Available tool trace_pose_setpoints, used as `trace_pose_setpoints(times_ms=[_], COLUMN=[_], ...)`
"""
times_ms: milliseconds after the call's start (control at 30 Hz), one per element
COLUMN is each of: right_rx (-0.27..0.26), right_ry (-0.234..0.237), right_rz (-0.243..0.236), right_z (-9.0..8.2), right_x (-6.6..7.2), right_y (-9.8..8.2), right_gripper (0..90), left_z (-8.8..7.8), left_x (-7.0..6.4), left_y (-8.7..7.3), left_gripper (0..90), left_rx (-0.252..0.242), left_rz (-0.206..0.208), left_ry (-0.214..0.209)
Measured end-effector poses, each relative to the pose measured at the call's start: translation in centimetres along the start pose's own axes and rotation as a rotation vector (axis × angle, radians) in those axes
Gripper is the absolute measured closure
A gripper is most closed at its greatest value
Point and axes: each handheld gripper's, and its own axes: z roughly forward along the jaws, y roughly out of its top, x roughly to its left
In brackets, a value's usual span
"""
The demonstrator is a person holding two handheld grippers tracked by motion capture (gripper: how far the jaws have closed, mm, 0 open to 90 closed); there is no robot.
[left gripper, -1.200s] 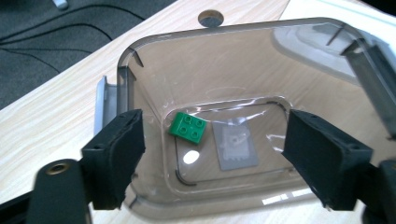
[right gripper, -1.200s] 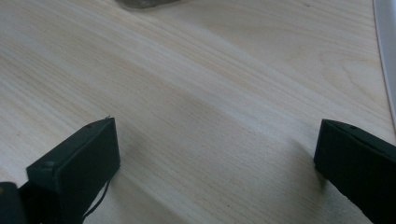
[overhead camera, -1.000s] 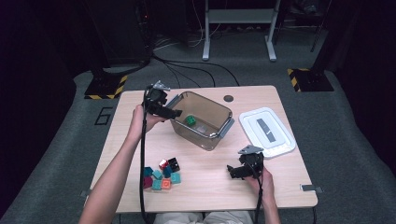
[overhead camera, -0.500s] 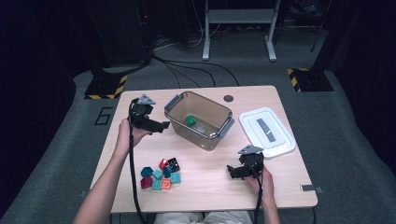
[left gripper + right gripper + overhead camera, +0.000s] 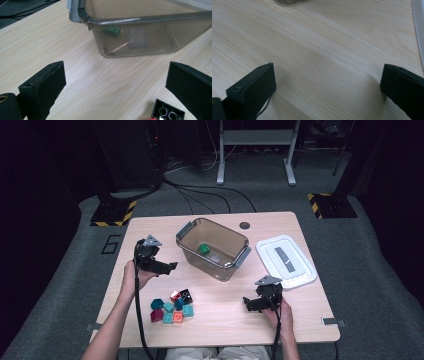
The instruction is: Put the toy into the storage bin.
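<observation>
On the wooden table (image 5: pixel 220 320), both grippers' fingers stand apart, empty; the black brick (image 5: pixel 168 114) is cut off at the frame's edge.

The high view looks forward and down on the whole bench (image 5: pixel 220 320) from above. The left gripper view sits low and close, facing the clear tub (image 5: pixel 140 32), shared with the high view. The right gripper view skims bare bench.
</observation>
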Motion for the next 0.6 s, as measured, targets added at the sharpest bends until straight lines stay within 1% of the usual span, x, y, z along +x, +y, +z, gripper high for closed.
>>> trace_pose_setpoints(times_ms=[67,100,133,233,300,367,400,467,533,600], right_rx=[0.001,0.0,0.001,0.001,0.001,0.001,0.001,0.001,0.001,0.001], right_ry=[0.001,0.0,0.001,0.001,0.001,0.001,0.001,0.001,0.001,0.001], right_rz=[-0.01,-0.003,-0.01,-0.009,-0.007,-0.009,-0.009,-0.01,-0.009,-0.006], right_z=[0.0,0.0,0.0,0.0,0.0,0.0,0.0,0.0,0.0,0.0], right_x=[-0.1,0.0,-0.1,-0.1,0.0,-0.1,-0.1,-0.1,-0.1,0.0], right_y=[0.0,0.0,0.0,0.0,0.0,0.0,0.0,0.0,0.0,0.0], right_gripper=[0.0,0.0,0.0,0.0,0.0,0.0,0.0,0.0,0.0,0.0], left_z=[0.2,0.3,0.3,0.6,0.8,1.1,1.2,1.5,2.1,2.6], left_x=[0.0,0.0,0.0,-0.1,-0.1,-0.3,-0.3,-0.5,-0.7,-0.9], left_y=[-0.4,-0.6,-0.8,-1.2,-1.5,-1.9,-2.0,-2.3,-2.7,-3.1], left_gripper=[2.5,2.4,2.4,2.4,3.0,3.7,3.8,3.9,3.9,4.0], left_rx=[0.01,0.006,0.015,0.016,0.038,0.035,0.043,0.041,0.054,0.069], left_rz=[-0.001,-0.007,-0.006,-0.006,0.002,-0.002,0.002,-0.007,-0.005,-0.014], left_ry=[0.002,0.002,0.001,0.003,-0.008,-0.01,-0.008,-0.015,-0.024,-0.033])
